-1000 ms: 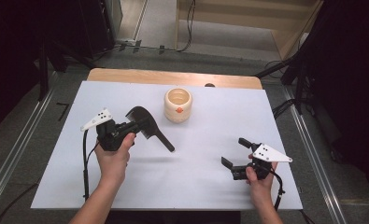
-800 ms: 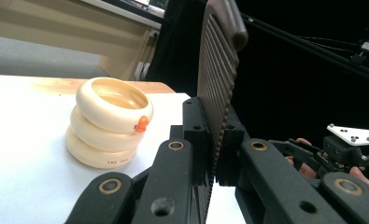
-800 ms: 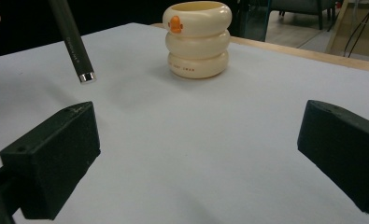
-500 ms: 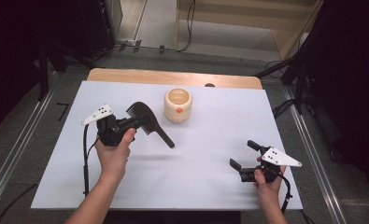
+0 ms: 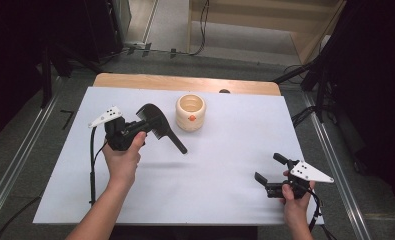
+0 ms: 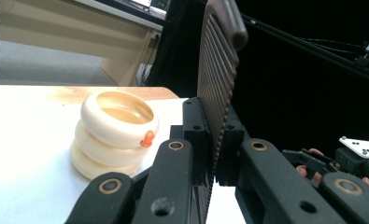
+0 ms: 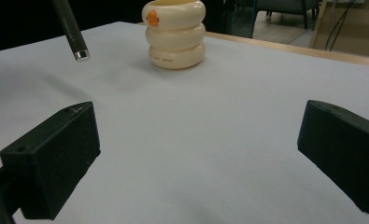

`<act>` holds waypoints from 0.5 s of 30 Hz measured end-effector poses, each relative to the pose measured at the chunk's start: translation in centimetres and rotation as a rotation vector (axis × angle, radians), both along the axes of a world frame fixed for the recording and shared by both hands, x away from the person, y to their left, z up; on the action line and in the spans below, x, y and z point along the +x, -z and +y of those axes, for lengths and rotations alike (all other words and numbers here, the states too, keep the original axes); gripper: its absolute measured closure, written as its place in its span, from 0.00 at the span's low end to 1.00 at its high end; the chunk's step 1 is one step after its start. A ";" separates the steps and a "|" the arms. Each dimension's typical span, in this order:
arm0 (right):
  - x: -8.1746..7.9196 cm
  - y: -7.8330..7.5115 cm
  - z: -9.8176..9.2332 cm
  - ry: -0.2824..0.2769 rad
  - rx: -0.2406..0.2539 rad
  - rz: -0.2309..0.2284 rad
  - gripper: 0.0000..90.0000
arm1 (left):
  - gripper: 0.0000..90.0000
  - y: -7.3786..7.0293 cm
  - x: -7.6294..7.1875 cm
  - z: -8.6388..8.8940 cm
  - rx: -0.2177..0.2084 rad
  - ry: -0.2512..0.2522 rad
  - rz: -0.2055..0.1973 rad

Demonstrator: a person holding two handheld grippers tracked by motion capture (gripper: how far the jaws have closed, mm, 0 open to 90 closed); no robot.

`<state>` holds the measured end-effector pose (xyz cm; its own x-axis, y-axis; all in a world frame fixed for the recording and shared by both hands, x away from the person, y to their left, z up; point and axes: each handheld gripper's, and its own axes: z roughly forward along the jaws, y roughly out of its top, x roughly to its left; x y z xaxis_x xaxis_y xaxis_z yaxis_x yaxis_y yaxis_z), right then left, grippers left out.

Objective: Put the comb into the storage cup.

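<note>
My left gripper (image 5: 135, 127) is shut on a black comb (image 5: 157, 125), lifted off the white table (image 5: 225, 150) at the left. The comb's handle (image 5: 177, 144) slants down to the right, casting a shadow below. In the left gripper view the comb's toothed head (image 6: 217, 79) stands upright between the jaws. A cream ribbed cup (image 5: 190, 112) with an orange mark stands just right of the comb, apart from it. My right gripper (image 5: 271, 169) is open near the front right corner, nothing between its fingers (image 7: 51, 161). The cup (image 7: 175, 32) and the handle tip (image 7: 72, 35) appear far ahead in the right gripper view.
A wooden strip (image 5: 185, 82) runs along the table's far edge. Metal rails (image 5: 15, 165) flank the table on both sides. Cables (image 5: 92, 165) trail from each gripper. Dark stands and floor surround the table.
The left gripper has carried the comb slightly right and back, toward the cup. The right gripper has drawn toward the front right corner of the table.
</note>
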<state>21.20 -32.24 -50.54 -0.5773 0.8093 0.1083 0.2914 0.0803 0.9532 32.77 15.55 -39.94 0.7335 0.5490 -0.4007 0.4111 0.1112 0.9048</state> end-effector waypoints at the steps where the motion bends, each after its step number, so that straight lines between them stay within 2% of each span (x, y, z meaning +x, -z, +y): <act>1: -0.1 0.0 -0.3 0.004 0.003 -0.001 0.00 | 0.96 -0.1 0.1 0.0 0.000 -0.001 -0.001; 4: -0.1 0.1 -0.7 0.004 0.010 0.002 0.00 | 0.96 -0.4 0.4 -0.1 -0.002 -0.001 -0.003; 9: -0.2 0.2 -0.7 -0.002 -0.019 0.002 0.00 | 0.96 -0.7 0.8 -0.3 0.002 -0.004 -0.009; 15: -0.2 0.6 -1.0 0.004 -0.013 0.008 0.00 | 0.96 -1.0 1.2 -0.4 0.004 -0.001 -0.015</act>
<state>21.04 -33.27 -51.13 -0.5729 0.8132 0.1030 0.2998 0.0910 0.9496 33.97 15.11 -38.96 0.7390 0.5512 -0.3875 0.3975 0.1076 0.9113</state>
